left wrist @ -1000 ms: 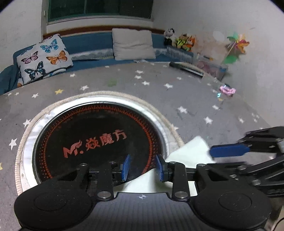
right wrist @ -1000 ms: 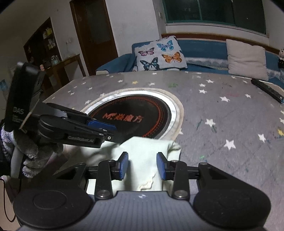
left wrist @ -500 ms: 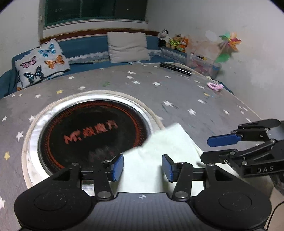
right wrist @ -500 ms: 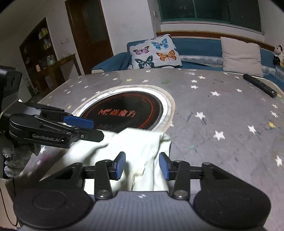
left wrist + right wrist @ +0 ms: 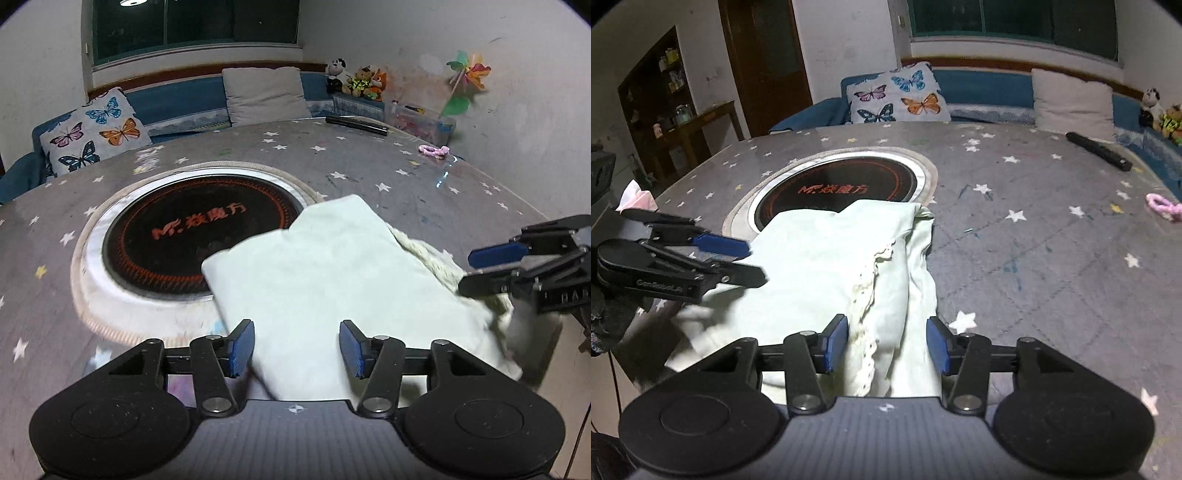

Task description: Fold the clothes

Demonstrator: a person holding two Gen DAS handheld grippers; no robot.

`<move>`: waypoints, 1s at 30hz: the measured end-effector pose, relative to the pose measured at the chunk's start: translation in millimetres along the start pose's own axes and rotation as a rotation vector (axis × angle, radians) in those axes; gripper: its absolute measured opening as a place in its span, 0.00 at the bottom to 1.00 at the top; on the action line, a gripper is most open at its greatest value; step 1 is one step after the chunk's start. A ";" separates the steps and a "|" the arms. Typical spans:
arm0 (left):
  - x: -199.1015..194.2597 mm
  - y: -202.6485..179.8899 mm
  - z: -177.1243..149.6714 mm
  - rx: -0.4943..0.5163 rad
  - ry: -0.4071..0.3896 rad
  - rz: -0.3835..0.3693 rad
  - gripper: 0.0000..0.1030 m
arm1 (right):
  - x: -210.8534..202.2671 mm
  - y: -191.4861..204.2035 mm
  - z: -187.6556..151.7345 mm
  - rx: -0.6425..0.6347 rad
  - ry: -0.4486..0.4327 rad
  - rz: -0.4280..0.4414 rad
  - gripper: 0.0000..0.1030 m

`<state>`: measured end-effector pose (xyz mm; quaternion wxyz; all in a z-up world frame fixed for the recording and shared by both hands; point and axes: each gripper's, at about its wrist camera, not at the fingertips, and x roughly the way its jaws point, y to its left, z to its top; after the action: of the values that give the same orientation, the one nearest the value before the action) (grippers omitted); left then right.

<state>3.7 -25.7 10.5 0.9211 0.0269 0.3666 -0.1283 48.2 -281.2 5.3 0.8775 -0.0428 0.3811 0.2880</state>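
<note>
left gripper (image 5: 296,349): your jaws stand wide, holding nothing; garment's near edge runs between them
garment (image 5: 332,269): pale green, lace-trimmed; lies folded at the table's (image 5: 1052,258) near edge, far corner over the induction hob (image 5: 199,236); long axis runs away from you
right gripper (image 5: 885,347): jaws wide, straddling the lace edge; both equally near
change: jaws wider than a second ago; more cloth in view

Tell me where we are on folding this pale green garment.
Done: the garment lies folded over on the star-print table, lace hem showing along one side, its far end over the round cooktop. In hand: nothing; the left tool and right tool are both open above it. Left: the near end hangs off the table edge, so probably another fold and squaring up.
</note>
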 end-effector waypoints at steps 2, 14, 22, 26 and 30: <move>-5.8 -0.2 -8.7 0.005 0.002 0.006 0.58 | -3.3 2.3 -3.4 -0.001 -0.001 -0.007 0.48; -19.8 17.1 -13.2 -0.167 -0.004 -0.016 0.58 | -31.6 4.1 -18.7 0.073 -0.016 0.009 0.48; -5.4 20.5 -8.8 -0.243 0.025 -0.035 0.58 | -35.9 -4.2 -24.0 0.154 -0.008 0.030 0.51; -3.2 25.7 -6.2 -0.272 0.025 -0.032 0.58 | -32.8 -9.3 -23.2 0.186 -0.019 0.017 0.54; -0.7 28.4 -3.5 -0.285 0.028 -0.036 0.58 | -25.0 -15.7 -18.9 0.226 -0.025 0.011 0.54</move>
<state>8.1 2.4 7.1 0.9078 -0.1090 0.3945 -0.0911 30.9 -311.6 7.0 0.8798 0.0621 0.4004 0.2485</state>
